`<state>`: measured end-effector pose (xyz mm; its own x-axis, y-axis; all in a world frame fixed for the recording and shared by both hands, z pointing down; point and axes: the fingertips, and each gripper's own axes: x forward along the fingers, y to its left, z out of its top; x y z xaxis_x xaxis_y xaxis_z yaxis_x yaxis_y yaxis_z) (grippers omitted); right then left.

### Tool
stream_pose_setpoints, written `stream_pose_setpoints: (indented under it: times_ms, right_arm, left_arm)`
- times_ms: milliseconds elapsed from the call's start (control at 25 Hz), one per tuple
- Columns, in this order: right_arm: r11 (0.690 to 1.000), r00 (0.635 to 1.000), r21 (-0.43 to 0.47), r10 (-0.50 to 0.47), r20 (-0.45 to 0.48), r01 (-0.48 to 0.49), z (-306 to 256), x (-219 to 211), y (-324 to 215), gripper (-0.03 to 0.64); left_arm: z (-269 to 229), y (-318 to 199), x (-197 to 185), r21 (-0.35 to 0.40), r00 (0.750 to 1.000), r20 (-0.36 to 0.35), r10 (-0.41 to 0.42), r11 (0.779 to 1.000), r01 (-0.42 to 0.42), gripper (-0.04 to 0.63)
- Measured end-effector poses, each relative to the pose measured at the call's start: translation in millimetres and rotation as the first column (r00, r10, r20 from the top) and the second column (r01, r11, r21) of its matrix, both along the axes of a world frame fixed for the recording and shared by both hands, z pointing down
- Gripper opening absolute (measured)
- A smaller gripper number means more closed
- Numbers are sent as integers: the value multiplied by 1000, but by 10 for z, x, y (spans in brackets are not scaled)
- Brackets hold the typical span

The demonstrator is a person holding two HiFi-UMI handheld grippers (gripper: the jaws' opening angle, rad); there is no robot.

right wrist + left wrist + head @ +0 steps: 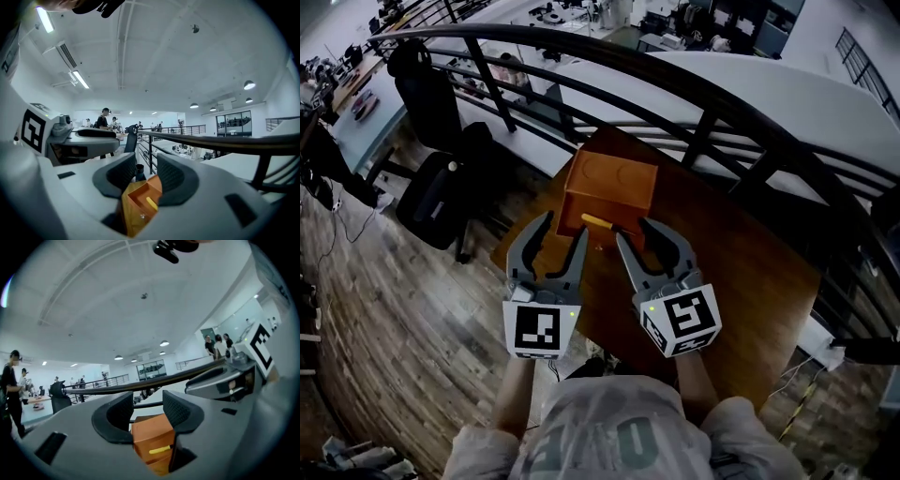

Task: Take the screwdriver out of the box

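Note:
An orange-brown wooden box [611, 187] stands on the brown table [741, 281] near its far corner. The screwdriver's yellow handle [600, 223] lies across the box's near, lower front part. My left gripper [564, 225] is open just left of the handle, nothing between its jaws. My right gripper [635, 231] is open just right of it, also empty. In the left gripper view the box [149, 434] and the yellow handle [161, 450] show past the open left gripper [146, 408]. In the right gripper view the box [136, 208] and handle [151, 203] lie beyond the open right gripper [140, 174].
A curved black railing [694, 89] runs close behind the table. A black office chair [436, 192] stands on the wooden floor [384, 356] to the left. The table's left edge [511, 258] lies under my left gripper. People stand far off in the hall.

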<state>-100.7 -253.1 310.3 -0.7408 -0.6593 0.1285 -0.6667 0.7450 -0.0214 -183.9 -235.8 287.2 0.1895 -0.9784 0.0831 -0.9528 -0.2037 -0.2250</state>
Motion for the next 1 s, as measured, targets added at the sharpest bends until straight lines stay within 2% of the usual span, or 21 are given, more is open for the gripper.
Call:
stream_pose_setpoints:
  times_ms: [120, 200, 240, 360, 440, 560, 680, 880, 960, 1000]
  right_arm:
    - [1000, 1000, -19, 15, -24, -16, 100, 22, -72, 137]
    - [999, 999, -31, 17, -40, -19, 162, 40, -106, 137]
    - [999, 999, -37, 18, -46, -19, 193, 49, -122, 137]
    - [999, 998, -52, 15, -63, -18, 298, 73, -166, 137]
    - [998, 997, -66, 11, -79, -16, 378, 95, -190, 137]
    - [995, 996, -98, 5, -94, -14, 492, 104, -214, 147]
    - [993, 993, -118, -16, -114, 3, 581, 59, -237, 153]
    - [988, 992, -155, -29, -124, 9, 729, 35, -306, 156]
    - [985, 991, -173, -31, -129, 9, 793, 24, -306, 156]
    - [984, 990, -180, -37, -137, 11, 824, 17, -302, 160]
  left_arm:
    - [231, -285, 91, -75, 983, 102, 155, 986, -148, 191]
    - [466, -442, 153, -156, 948, 180, 261, 960, -234, 195]
    - [613, -514, 182, -207, 921, 224, 318, 939, -274, 195]
    - [1070, -724, 247, -366, 806, 347, 479, 861, -353, 195]
    - [1360, -838, 292, -464, 724, 395, 566, 803, -375, 194]
    - [1764, -929, 346, -596, 610, 406, 680, 703, -388, 193]
    - [2092, -970, 362, -691, 503, 400, 767, 612, -385, 193]
    - [2576, -1035, 322, -806, 354, 368, 860, 484, -340, 161]
    - [2741, -1026, 279, -843, 311, 343, 886, 437, -313, 161]
    - [2810, -1023, 260, -857, 301, 329, 895, 417, -303, 161]
